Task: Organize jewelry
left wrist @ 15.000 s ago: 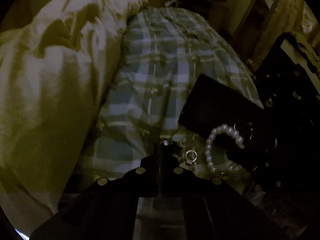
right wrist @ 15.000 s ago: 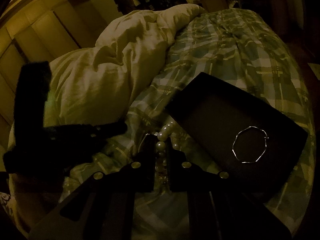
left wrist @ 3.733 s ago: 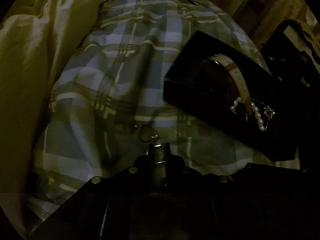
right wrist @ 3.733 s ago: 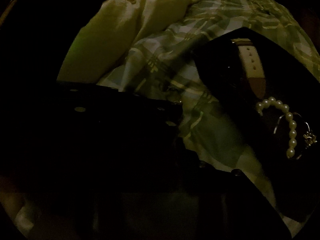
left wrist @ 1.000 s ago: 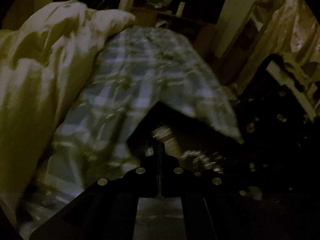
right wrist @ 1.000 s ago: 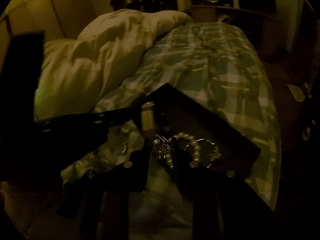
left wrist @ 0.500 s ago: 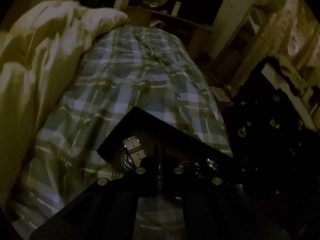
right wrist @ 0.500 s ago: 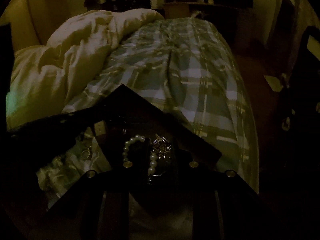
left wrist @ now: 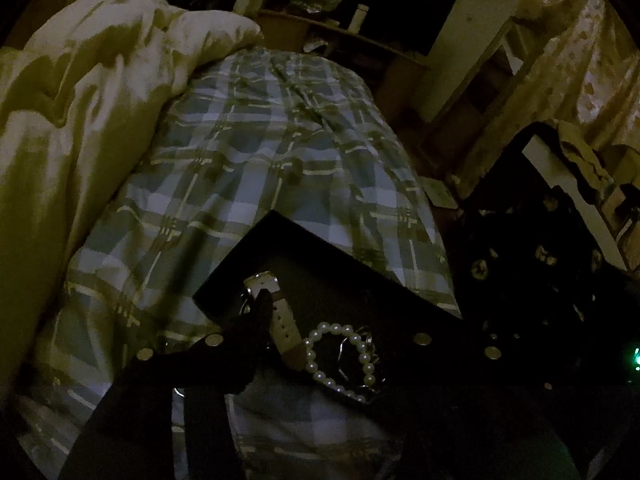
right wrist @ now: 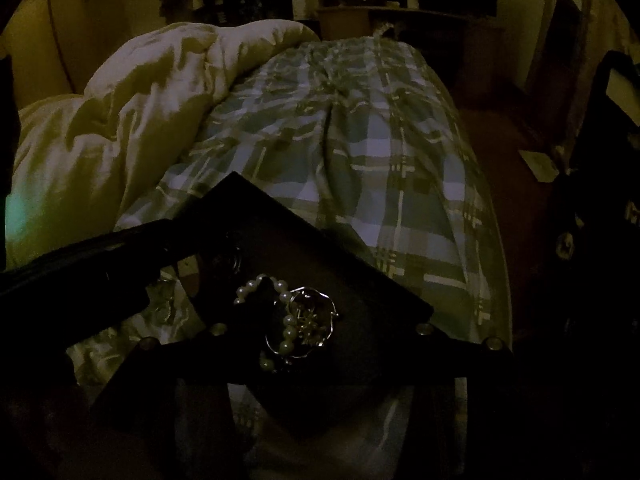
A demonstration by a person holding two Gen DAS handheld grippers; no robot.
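Observation:
A black tray [left wrist: 344,268] lies on the plaid bedspread [left wrist: 256,148]. In it are a white watch strap [left wrist: 282,322], a pearl bracelet [left wrist: 316,338] and a thin silver bangle [right wrist: 331,314]. My left gripper [left wrist: 320,312] hangs low over the tray's near end. Its jaws are opening, with the strap and pearls lying untouched below them. One dark fingertip [left wrist: 262,300] overlaps the strap. My right gripper [right wrist: 320,320] hovers over the same tray [right wrist: 320,256]. Its jaws are also opening, above the pearl bracelet [right wrist: 288,322]. The right gripper's tips are lost in the dark.
A bunched pale duvet [left wrist: 80,112] fills the bed's left side. Dark furniture [left wrist: 540,280] and clutter stand off the right edge, and shelves [left wrist: 360,36] rise past the foot. A small shiny piece [right wrist: 162,304] lies on the bedspread left of the tray.
Both pairs of jaws have spread wide apart from being shut or nearly shut. The sparkly piece seen between the right jaws a second ago now lies in the tray.

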